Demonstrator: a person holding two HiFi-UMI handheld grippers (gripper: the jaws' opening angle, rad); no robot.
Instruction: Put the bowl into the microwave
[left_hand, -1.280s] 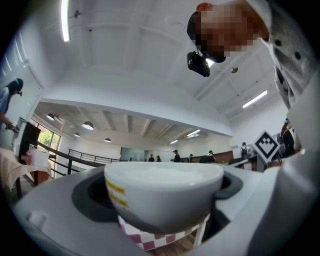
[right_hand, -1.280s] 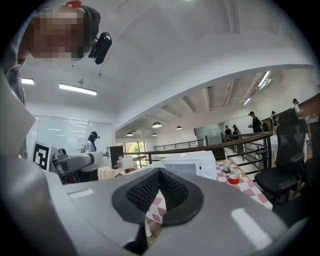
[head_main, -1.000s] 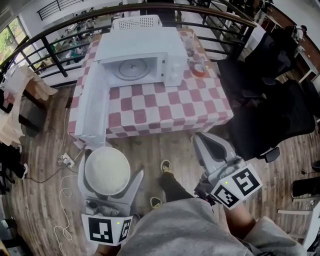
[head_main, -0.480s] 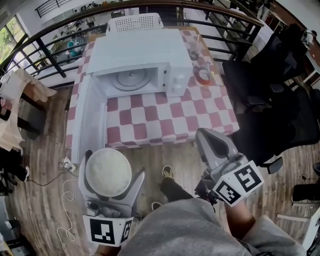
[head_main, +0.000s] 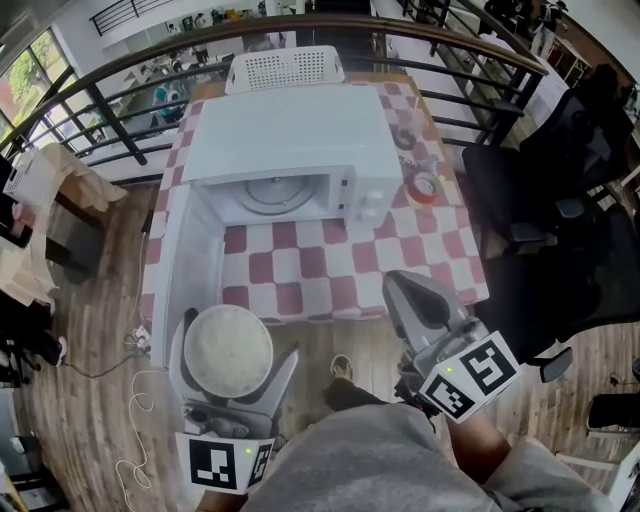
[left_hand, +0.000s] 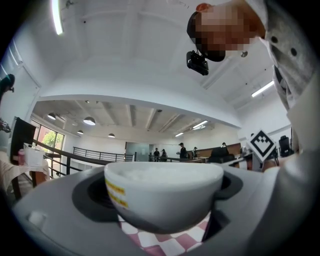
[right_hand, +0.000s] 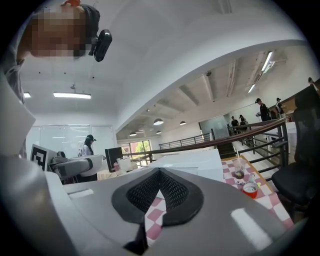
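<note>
Bowl (head_main: 228, 350) held in left gripper (head_main: 236, 338), microwave (head_main: 290, 140) open

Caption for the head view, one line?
Left gripper holds a white round bowl near the open white microwave on a red-checked table; right gripper shut, empty.

two grey two-jaw grippers: the left gripper (head_main: 238, 337) and the right gripper (head_main: 408, 292). one round white bowl (head_main: 228, 350), between the left gripper's jaws. ahead of both grippers, one white microwave (head_main: 290, 140) with its door open, on one table in red-and-white checked cloth (head_main: 320, 265). ahead of the right gripper, one red cup (head_main: 426, 188) and one clear glass (head_main: 405, 130). beyond the microwave, one white perforated plastic chair back (head_main: 285, 68).
</note>
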